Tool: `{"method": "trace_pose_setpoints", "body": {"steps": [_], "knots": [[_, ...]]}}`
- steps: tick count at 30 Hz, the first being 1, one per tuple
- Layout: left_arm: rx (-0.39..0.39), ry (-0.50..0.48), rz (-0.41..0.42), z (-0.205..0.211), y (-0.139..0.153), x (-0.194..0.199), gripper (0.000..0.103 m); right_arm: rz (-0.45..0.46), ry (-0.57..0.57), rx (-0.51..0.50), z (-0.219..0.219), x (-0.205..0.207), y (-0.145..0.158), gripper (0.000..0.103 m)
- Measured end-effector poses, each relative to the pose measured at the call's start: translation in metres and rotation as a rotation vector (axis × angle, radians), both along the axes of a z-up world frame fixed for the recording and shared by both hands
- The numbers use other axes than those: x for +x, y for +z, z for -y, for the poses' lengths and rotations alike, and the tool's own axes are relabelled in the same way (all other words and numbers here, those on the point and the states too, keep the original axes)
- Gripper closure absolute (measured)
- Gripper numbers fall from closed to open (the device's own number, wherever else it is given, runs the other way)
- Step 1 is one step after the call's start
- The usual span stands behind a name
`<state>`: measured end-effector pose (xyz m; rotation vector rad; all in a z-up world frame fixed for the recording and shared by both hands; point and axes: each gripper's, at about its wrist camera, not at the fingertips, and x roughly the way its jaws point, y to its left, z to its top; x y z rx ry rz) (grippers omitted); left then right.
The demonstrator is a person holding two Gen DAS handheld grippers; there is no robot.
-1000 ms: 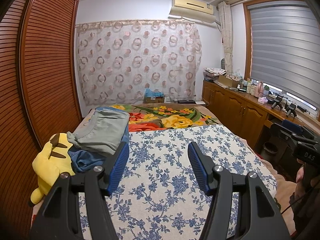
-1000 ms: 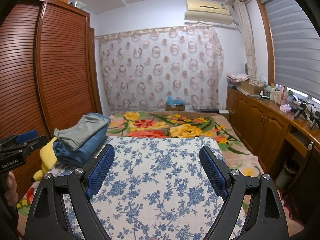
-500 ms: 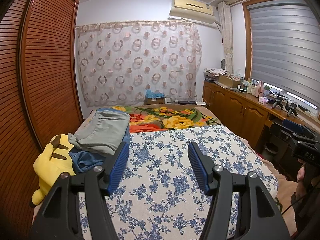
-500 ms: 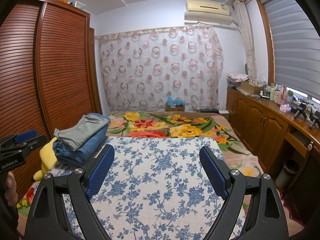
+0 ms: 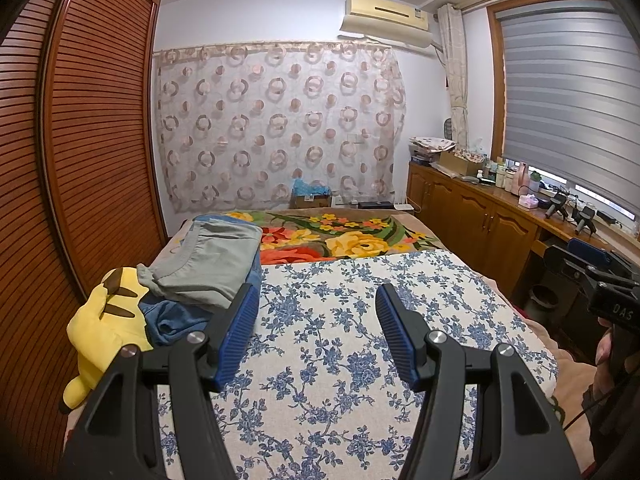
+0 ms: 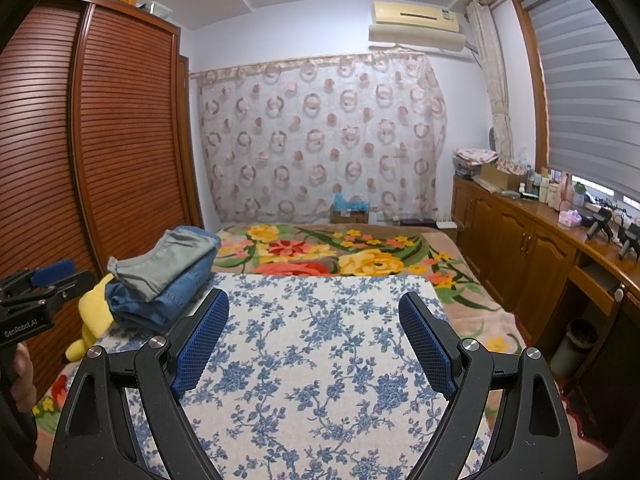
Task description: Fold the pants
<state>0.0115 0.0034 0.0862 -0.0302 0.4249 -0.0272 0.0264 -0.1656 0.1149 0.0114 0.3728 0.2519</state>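
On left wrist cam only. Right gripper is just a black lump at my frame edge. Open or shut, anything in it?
Observer: The right gripper is open with nothing between the pads; only the blue floral cloth lies below it.
Operator: Any loose pants on that side of the cloth?
Observer: None in the right wrist view. The only pants are the grey pants, stacked on the folded jeans by the wardrobe.
Operator: How does my gripper look from there?
Observer: The left gripper shows at the frame's left edge, held by a hand, beside the yellow plush and clear of the stack.
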Motion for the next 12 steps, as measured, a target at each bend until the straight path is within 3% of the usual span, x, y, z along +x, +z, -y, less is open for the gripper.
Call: {"method": "trace_pose_setpoints", "body": {"steps": [12], "knots": [[0.001,0.000,0.000,0.0016,-0.0010,0.0000,0.042,-0.001,0.000,0.000,-0.0001,0.0001,0.0004,0.014]]}}
